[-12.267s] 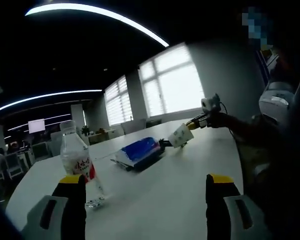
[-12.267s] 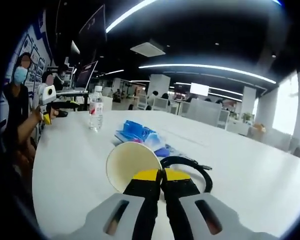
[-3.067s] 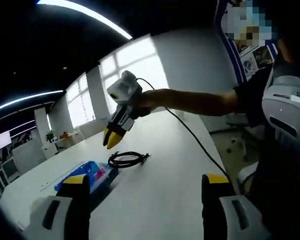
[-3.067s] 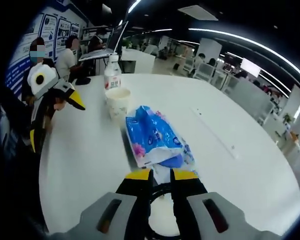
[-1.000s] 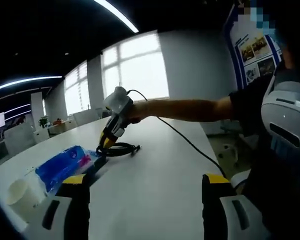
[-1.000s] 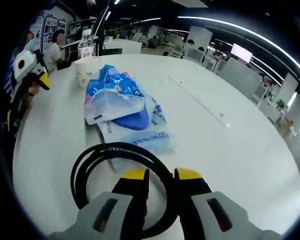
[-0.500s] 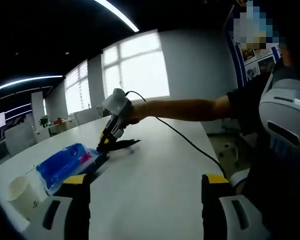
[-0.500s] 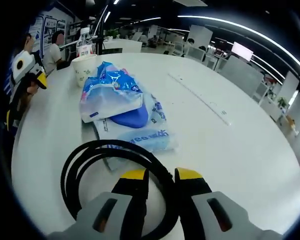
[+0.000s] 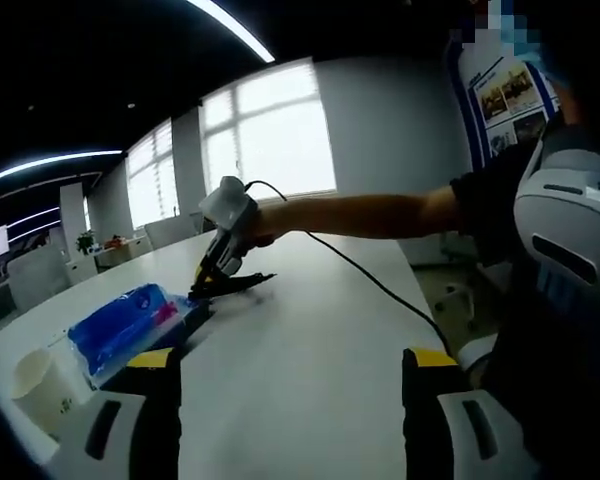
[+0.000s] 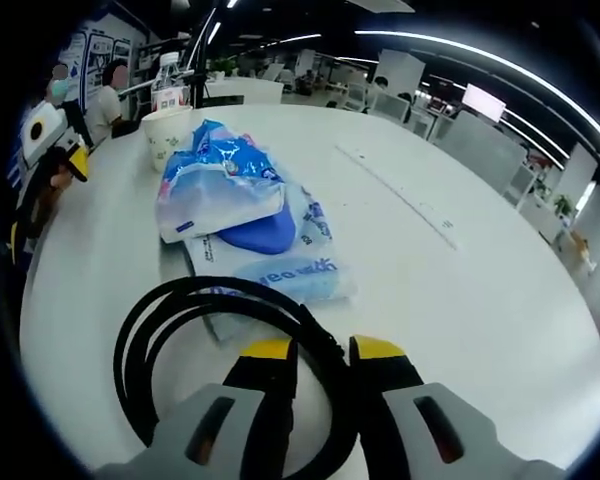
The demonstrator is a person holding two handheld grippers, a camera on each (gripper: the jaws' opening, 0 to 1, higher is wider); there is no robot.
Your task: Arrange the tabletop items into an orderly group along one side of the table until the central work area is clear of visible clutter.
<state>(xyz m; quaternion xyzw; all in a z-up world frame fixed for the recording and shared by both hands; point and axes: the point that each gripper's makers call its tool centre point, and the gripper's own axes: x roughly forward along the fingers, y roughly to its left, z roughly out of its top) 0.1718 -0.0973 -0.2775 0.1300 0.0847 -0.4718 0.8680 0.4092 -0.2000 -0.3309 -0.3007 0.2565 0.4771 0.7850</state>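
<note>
The right gripper (image 10: 319, 352) has its yellow-tipped jaws nipped narrowly on the near arc of a coiled black cable (image 10: 220, 345), whose loop spreads out to the left of the jaws over the white table (image 10: 460, 300). Just beyond the coil, touching its far edge, lies a heap of blue plastic packets (image 10: 245, 225). Farther off stands a paper cup (image 10: 167, 135), and behind it a water bottle (image 10: 170, 85).

In the left gripper view, the left gripper (image 9: 290, 362) hangs with its jaws wide apart, holding nothing, over bare table (image 9: 310, 350). Well ahead of it the right gripper (image 9: 208, 280) tips down onto the cable (image 9: 235, 286), a person's arm (image 9: 370, 215) stretching in from the right. The blue packets (image 9: 120, 325) sit to the near left of the cable, and the paper cup (image 9: 40, 385) nearest on the left.
</note>
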